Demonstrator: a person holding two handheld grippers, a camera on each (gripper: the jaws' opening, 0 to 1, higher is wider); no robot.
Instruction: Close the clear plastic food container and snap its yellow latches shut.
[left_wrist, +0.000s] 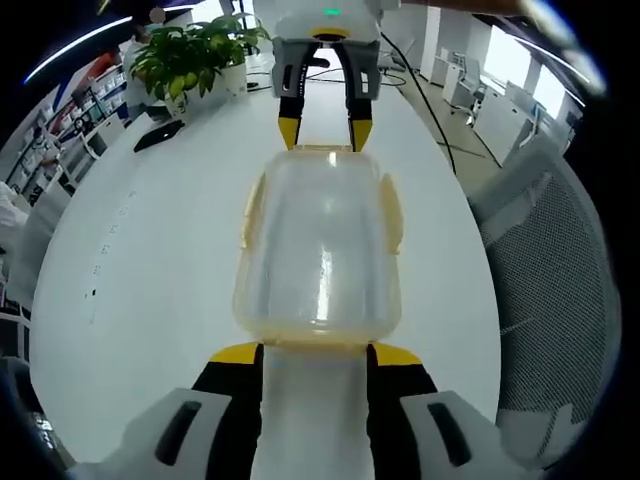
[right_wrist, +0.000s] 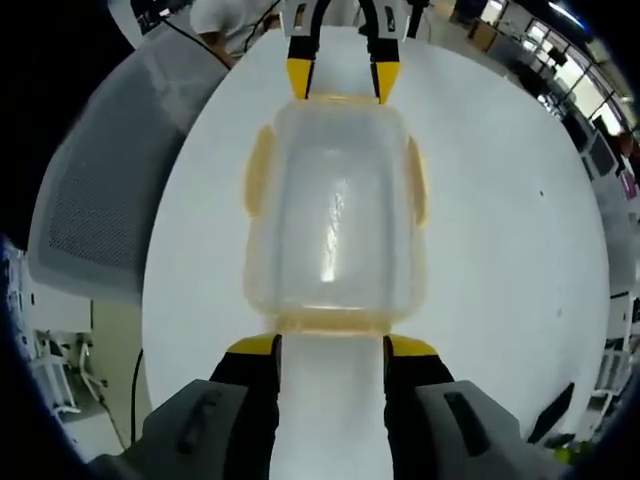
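Two grippers face each other across a white table (left_wrist: 150, 260), and between them we see the clear container (left_wrist: 320, 245) lying on the tabletop. Beyond the table stretches an office: bright windows and desks on one side, shelves on the other, and a grey mesh chair (left_wrist: 560, 290) drawn up to the table's edge. A potted plant (left_wrist: 190, 55) stands at the far end in the left gripper view, with a dark flat object (left_wrist: 158, 135) beside it that we cannot identify.

The container has its lid on, and we make out nothing inside through the cloudy plastic. Yellow latches (right_wrist: 259, 170) run along its long sides, and yellow edging shows at both short ends; whether any latch is snapped down we cannot tell.

The left gripper (left_wrist: 315, 353) sits at one short end, jaws spread apart and empty, their yellow tips just at the container's rim. The right gripper (right_wrist: 332, 345) mirrors it at the opposite end, jaws likewise parted and gripping nothing. A person's white sleeve is cut off at the right gripper view's top.
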